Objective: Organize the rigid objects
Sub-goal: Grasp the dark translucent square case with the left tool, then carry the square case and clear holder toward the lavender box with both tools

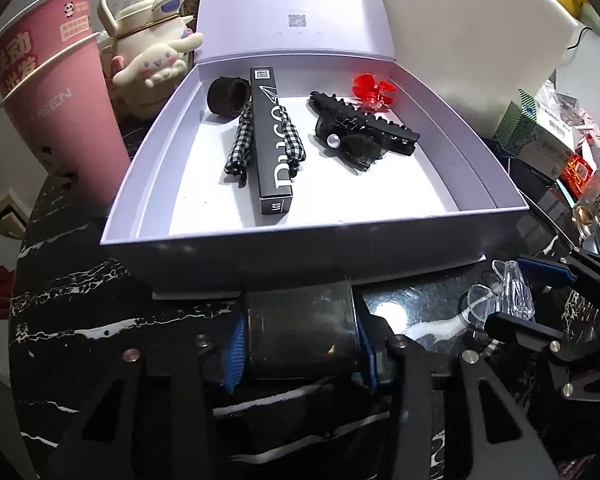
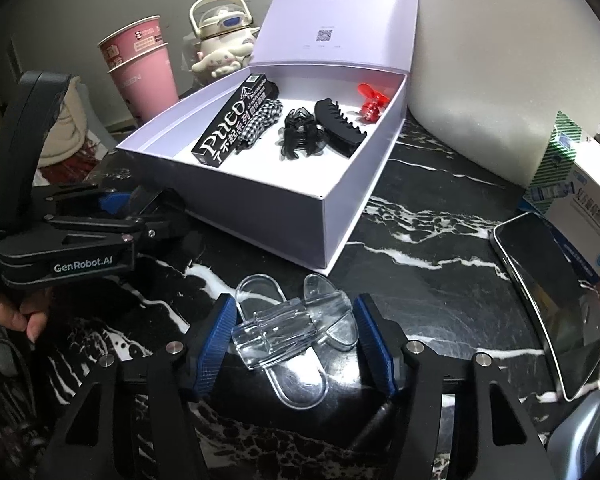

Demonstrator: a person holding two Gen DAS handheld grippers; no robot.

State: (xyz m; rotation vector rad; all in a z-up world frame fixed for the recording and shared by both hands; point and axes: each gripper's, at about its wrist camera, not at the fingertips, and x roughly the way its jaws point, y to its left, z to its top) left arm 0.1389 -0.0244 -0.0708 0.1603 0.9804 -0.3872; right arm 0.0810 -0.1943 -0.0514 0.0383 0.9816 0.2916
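While the left hand-held gripper (image 1: 300,344) pinches a dark cylinder (image 1: 300,328) on the bench (image 2: 420,240), the right hand-held gripper (image 2: 296,336) brackets the clear hair clip (image 2: 292,328), contact unclear; slick plastic could squirt free before reaching the box (image 2: 340,184).

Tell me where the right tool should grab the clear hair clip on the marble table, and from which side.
Grip the clear hair clip across its thick hinge barrel, the chunkiest part, closing from its two sides. It lies flat on the marble table, with the thin rounded wings spreading away from the barrel, and they look slippery. The right tool already straddles it from above at a slant, so probably just close there.
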